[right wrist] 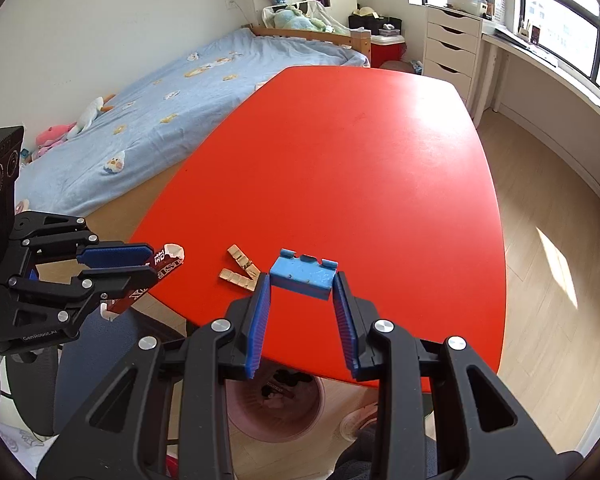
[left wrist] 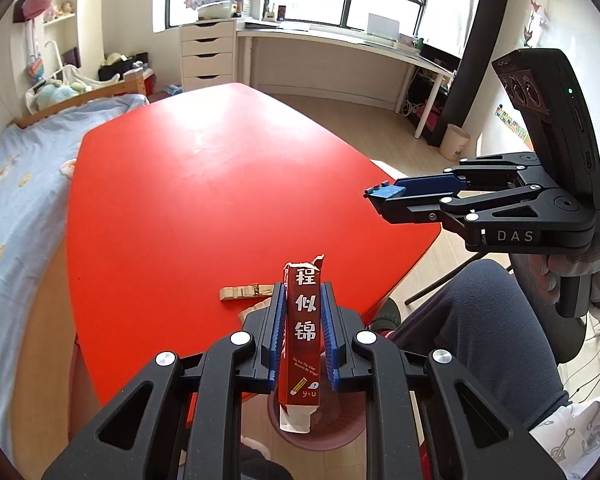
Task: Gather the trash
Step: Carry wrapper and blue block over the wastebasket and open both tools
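My left gripper [left wrist: 302, 294] is shut on a torn dark-red wrapper [left wrist: 302, 340] with white characters, held over the pink bin [left wrist: 320, 432] below the near edge of the red table [left wrist: 220, 184]. It also shows in the right wrist view [right wrist: 150, 264] at left, with the wrapper [right wrist: 166, 265] sticking out. My right gripper [right wrist: 302, 284] is shut on a small blue block [right wrist: 302, 278] above the table's near edge; in the left wrist view it [left wrist: 380, 196] hovers at right. Two beige wrapper strips [right wrist: 240, 268] lie on the table near the edge.
The pink bin [right wrist: 276, 408] stands on the floor under the table edge, with dark scraps inside. A bed [right wrist: 172, 100] with blue cover lies to the left. A white drawer unit [right wrist: 452, 48] and desk stand at the back by the window. A person's legs [left wrist: 492, 320] are at right.
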Demonstrator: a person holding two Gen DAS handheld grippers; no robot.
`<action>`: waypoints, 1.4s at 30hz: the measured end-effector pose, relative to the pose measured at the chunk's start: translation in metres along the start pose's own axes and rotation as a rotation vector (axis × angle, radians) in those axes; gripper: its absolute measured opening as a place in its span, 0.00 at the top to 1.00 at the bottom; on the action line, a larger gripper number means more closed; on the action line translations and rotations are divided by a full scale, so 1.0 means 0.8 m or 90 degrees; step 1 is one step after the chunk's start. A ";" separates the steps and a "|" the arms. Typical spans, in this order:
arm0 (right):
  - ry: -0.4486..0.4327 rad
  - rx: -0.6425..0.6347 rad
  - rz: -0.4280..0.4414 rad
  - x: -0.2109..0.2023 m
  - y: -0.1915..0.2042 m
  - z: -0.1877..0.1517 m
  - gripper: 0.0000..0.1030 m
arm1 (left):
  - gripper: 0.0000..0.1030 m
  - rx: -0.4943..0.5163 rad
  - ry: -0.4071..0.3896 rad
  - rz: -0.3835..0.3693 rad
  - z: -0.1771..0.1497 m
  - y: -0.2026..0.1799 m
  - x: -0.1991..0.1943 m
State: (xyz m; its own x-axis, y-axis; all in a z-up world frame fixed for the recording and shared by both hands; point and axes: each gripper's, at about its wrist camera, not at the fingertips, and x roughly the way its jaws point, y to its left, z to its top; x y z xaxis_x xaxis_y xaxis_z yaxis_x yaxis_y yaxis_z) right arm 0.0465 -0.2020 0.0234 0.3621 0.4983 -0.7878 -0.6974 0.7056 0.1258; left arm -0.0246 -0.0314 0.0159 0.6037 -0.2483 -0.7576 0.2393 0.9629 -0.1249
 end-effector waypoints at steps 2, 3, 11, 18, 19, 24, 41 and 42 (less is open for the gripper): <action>0.000 -0.010 0.007 -0.009 0.007 -0.010 0.69 | 0.83 -0.009 -0.004 0.005 -0.004 -0.002 -0.005; 0.001 -0.013 0.011 -0.014 0.011 -0.016 0.69 | 0.83 -0.013 -0.005 0.006 -0.006 -0.003 -0.007; 0.009 -0.027 0.031 -0.037 0.030 -0.051 0.69 | 0.83 -0.051 -0.003 0.007 -0.023 -0.009 -0.014; 0.021 -0.026 0.052 -0.045 0.044 -0.077 0.69 | 0.83 -0.079 0.011 0.000 -0.047 -0.011 -0.012; 0.024 -0.027 0.056 -0.044 0.047 -0.081 0.69 | 0.83 -0.080 0.014 -0.001 -0.051 -0.012 -0.011; 0.045 -0.028 0.077 -0.037 0.056 -0.102 0.69 | 0.83 -0.089 0.025 -0.012 -0.069 -0.022 -0.010; 0.076 -0.029 0.103 -0.023 0.063 -0.119 0.69 | 0.83 -0.099 0.038 -0.025 -0.086 -0.031 -0.006; 0.077 -0.030 0.104 -0.023 0.064 -0.119 0.69 | 0.83 -0.099 0.038 -0.025 -0.085 -0.030 -0.005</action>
State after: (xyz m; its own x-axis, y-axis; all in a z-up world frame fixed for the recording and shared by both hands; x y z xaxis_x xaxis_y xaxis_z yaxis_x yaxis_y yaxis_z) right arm -0.0546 -0.2233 -0.0132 0.1665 0.5380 -0.8264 -0.7698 0.5946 0.2320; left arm -0.0843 -0.0467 -0.0215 0.5482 -0.2843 -0.7865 0.1387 0.9583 -0.2497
